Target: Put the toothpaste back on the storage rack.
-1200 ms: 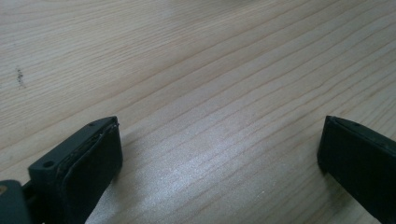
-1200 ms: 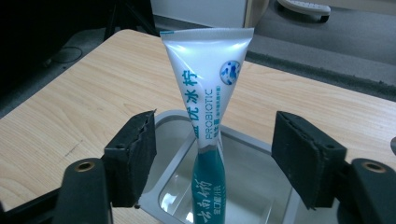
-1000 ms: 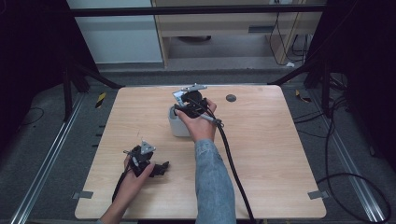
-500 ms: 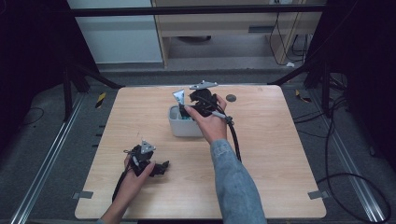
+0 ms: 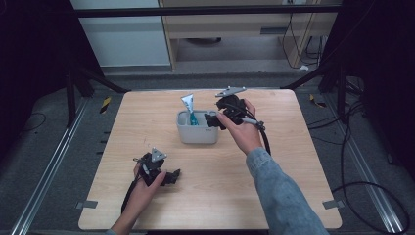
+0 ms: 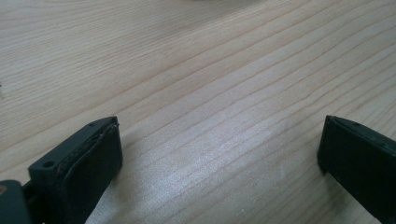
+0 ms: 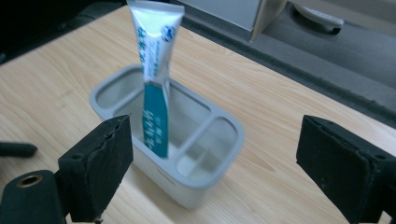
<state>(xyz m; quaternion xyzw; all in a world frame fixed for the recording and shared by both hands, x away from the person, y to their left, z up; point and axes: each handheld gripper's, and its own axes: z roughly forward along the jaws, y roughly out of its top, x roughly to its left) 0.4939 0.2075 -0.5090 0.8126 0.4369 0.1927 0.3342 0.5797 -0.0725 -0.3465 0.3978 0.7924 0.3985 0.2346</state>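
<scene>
Left to right across the wooden counter (image 5: 293,161): the left hand-held gripper (image 5: 171,176) is lying low near the front left of the counter, held in the person's left hand (image 5: 142,188), its grey three-cornered plate facing up and its cable trailing back toward the front edge. In the left gripper view its two black jaws are standing wide apart with bare wood grain between them (nothing is gripped). Toward the middle of the counter, a grey holder (image 5: 197,128) with several compartments is sitting upright; the toothpaste tube (image 5: 190,110) is standing in it, leaning slightly, with its flat crimped end pointing up and its lower end down inside the holder. In the right gripper view the tube (image 7: 154,79) is occupying the largest compartment of the holder (image 7: 205,186), beside two smaller ones, and its white and teal print is slightly blurred. Just to the right of the holder, the right hand-held gripper (image 5: 210,121) is hovering in the person's right hand (image 5: 242,132), a blue denim sleeve (image 5: 281,196) reaching in from the bottom edge. Its jaws have just been opening and are standing spread, clear of the tube, with the holder seen between them but not touched.
</scene>
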